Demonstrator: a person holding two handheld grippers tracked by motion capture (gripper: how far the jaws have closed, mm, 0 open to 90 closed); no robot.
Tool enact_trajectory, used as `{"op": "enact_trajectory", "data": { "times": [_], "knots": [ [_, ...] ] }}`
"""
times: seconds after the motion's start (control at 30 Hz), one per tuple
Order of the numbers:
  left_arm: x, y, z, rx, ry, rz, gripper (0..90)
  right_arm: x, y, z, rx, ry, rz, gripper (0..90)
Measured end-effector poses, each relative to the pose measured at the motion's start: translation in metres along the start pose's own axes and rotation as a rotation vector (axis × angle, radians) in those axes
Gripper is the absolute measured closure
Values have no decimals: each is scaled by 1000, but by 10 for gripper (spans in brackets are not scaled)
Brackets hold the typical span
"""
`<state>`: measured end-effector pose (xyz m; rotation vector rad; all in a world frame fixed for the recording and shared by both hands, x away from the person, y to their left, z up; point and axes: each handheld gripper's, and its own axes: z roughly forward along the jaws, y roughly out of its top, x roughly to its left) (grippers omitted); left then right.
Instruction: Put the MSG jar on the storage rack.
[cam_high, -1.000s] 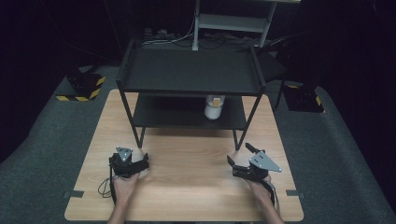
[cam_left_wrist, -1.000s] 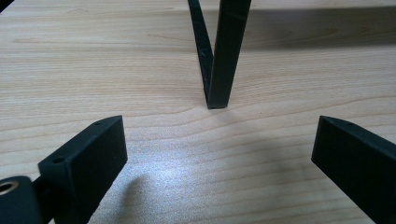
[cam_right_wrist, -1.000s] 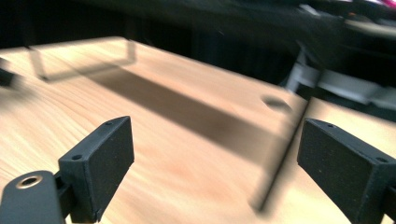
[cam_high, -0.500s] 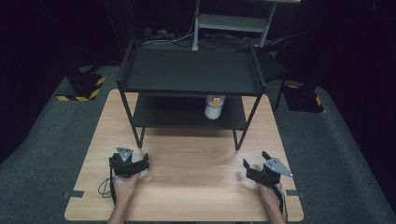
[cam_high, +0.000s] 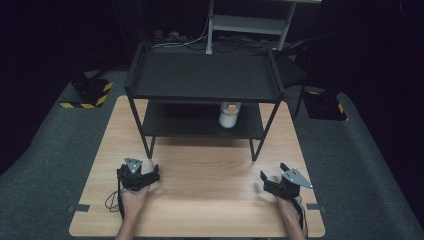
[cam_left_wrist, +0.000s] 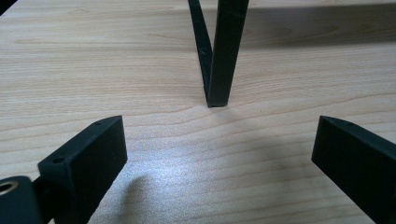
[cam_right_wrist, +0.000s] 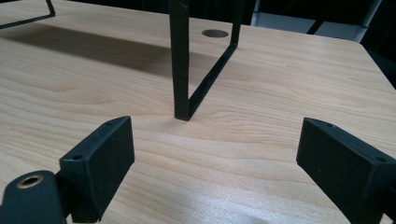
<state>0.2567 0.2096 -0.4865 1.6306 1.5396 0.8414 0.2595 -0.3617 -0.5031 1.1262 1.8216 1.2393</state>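
A black two-tier shelf (cam_high: 205, 75) stands at the back of the wooden table (cam_high: 205, 205). On its lower tier sits a white container (cam_high: 229, 115) with a pale yellow top. My left gripper (cam_high: 138, 169) rests low on the table's front left, open, with nothing between the jaws. It faces the shelf's front left leg (cam_left_wrist: 219, 56), and the gripper (cam_left_wrist: 217, 140) is well short of it. My right gripper (cam_high: 273, 172) sits at the front right, also open and holding nothing. Ahead of this gripper (cam_right_wrist: 215, 140) rises the shelf's front right leg (cam_right_wrist: 180, 60).
A round cable hole (cam_right_wrist: 215, 33) lies in the table behind the right leg. Grey carpet surrounds the table, with black boxes edged in yellow and black tape at the left (cam_high: 90, 92) and right (cam_high: 325, 105). A pale rack (cam_high: 250, 22) stands behind.
My right gripper has moved to the right and toward the table's near edge. The left gripper has stayed where it was.
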Motion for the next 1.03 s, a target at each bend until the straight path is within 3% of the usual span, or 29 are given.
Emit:
{"op": "enact_trajectory", "data": {
  "times": [0.43, 0.67, 0.9, 1.03],
  "knots": [
    [0, 0, 0, -1, 0, 1, 34, 0, 2, 1, 15, 6, -12, 107],
    [-1, 0, 0, -1, 2, 4, 34, -1, 2, 0, 16, 23, -52, 99],
    [-1, 0, 0, -1, 2, 3, 33, -4, -2, -3, -8, 31, -47, 85],
    [-1, 0, 0, -3, 2, 2, 33, -6, -1, -5, -4, 41, -27, 127]
  ]
}}
